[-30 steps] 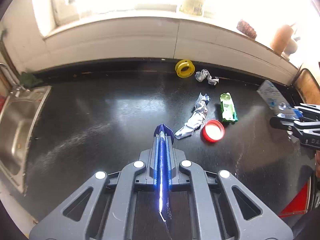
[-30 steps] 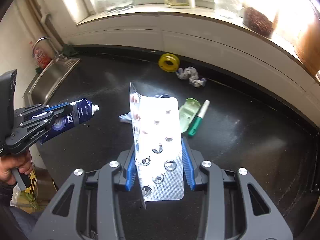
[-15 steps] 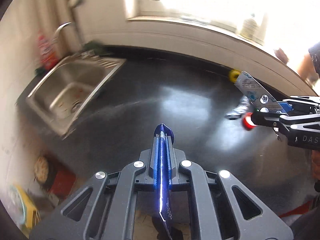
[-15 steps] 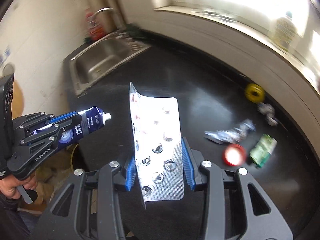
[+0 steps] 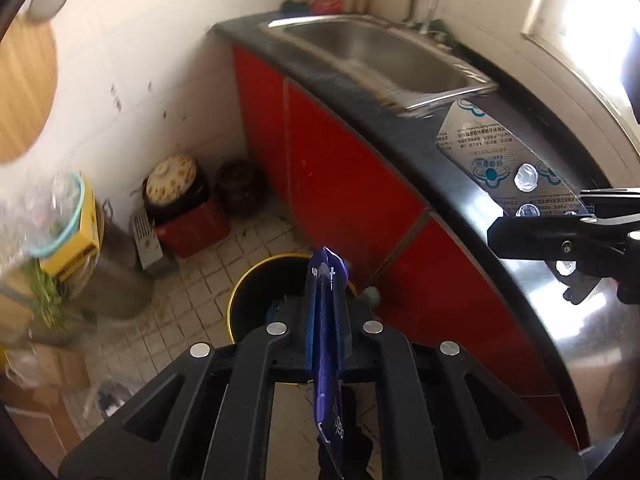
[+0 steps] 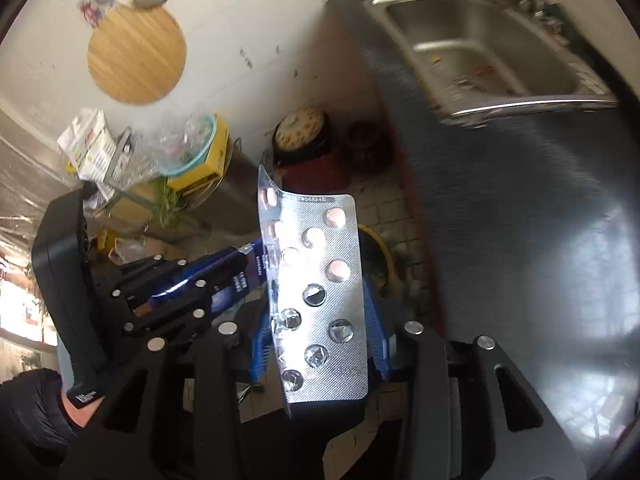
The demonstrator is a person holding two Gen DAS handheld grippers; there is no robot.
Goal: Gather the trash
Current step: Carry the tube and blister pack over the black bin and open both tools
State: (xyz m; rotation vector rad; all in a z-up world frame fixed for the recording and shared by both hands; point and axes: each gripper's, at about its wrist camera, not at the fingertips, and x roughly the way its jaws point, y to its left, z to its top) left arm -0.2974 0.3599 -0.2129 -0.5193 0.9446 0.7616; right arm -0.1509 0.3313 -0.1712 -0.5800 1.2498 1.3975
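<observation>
- Left wrist view: your left gripper [image 5: 326,312] has its fingers pressed flat together on the blue tube [image 5: 326,320], which stands edge-on between them, its crimped end poking out past the tips.
- Below and just behind the tube sits the round bin with a yellow rim [image 5: 256,280] on the tiled floor [image 5: 200,280], close against the red cabinet fronts [image 5: 340,184].
- To the right, your right gripper [image 5: 560,236] comes in from the side over the dark tabletop [image 5: 400,128], holding the blister pack [image 5: 492,160] with its printed foil back towards this camera.
- The steel sink [image 5: 380,52] lies further along the tabletop; a lidded pot [image 5: 172,180] and a dark jar [image 5: 240,184] stand on the floor by the wall.
- Right wrist view: your right gripper [image 6: 320,344] has its blue-padded fingers [image 6: 378,340] partly open, closed onto the two long edges of the blister pack [image 6: 320,300]; the pack stands upright, a few pink pills left near the top, the lower pockets burst.
- To the left, your left gripper [image 6: 168,296] carries the blue tube [image 6: 224,276], its tip hidden behind the pack's edge.
- The bin [image 6: 380,256] shows only as a sliver of yellow rim behind the pack.
</observation>
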